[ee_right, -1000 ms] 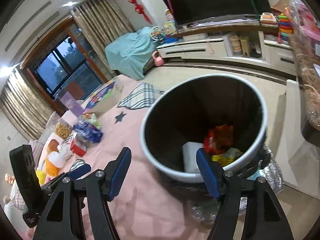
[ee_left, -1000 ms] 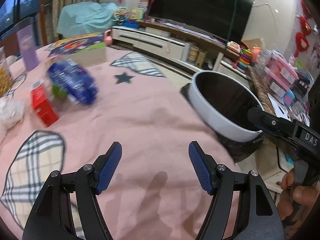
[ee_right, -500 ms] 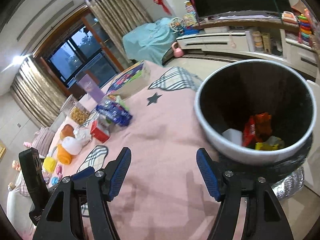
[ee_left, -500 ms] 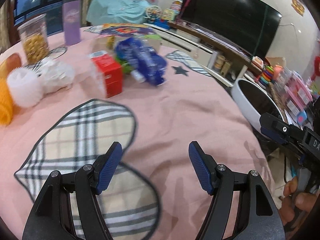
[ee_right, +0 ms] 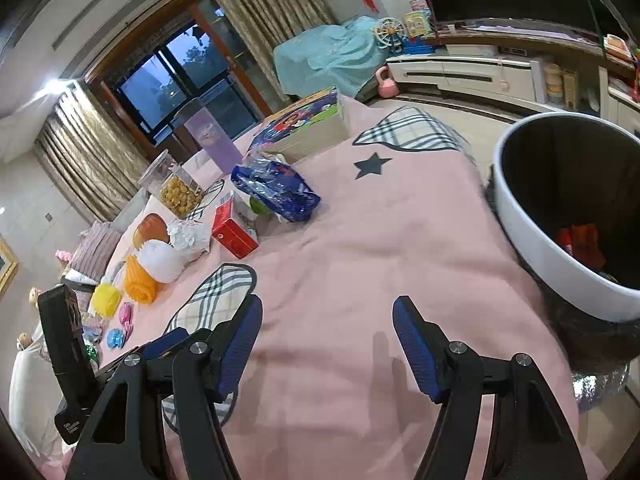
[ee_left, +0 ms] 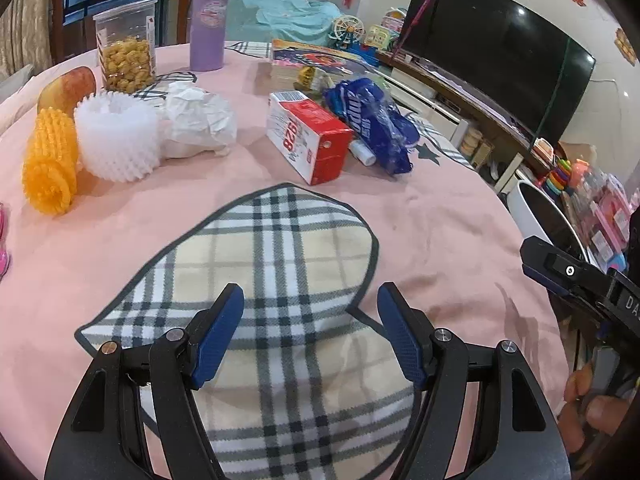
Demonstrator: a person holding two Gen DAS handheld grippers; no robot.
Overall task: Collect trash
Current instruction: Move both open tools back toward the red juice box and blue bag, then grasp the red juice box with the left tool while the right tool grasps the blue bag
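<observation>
Right wrist view cuts off the bin (ee_right: 532,236), its contents barely legible.

The pink-clothed counter (ee_left: 440,216) bears a red carton (ee_left: 308,136) at twelve o'clock, with crumpled paper (ee_left: 200,120) and foam nets (ee_left: 116,136) at ten.

1. Table (ee_left: 440,216): carton (ee_left: 308,136) lies abt mid, w/ snack bag (ee_left: 372,120) just right of it, touching.
2. Crumpled paper (ee_left: 200,120) left of carton; foam net sleeve (ee_left: 116,136) next left, touching the paper; another foam sleeve (ee_left: 50,164) at far left.
3. Behind those: fruit (ee_left: 66,88), jar of snacks (ee_left: 126,46), tumbler (ee_left: 208,20) upright.
4. Book (ee_right: 304,120) behind snack bag, nr far table edge.
5. Trash bin (ee_right: 532,224) off table's right edge, wrappers (ee_right: 580,240) inside.
6. TV (ee_left: 492,44) behind, on cabinet (ee_right: 460,76).
7. Left gripper (ee_left: 310,328) and right gripper (ee_right: 326,340) over near part of table, left one above plaid patch (ee_left: 256,264).
</observation>
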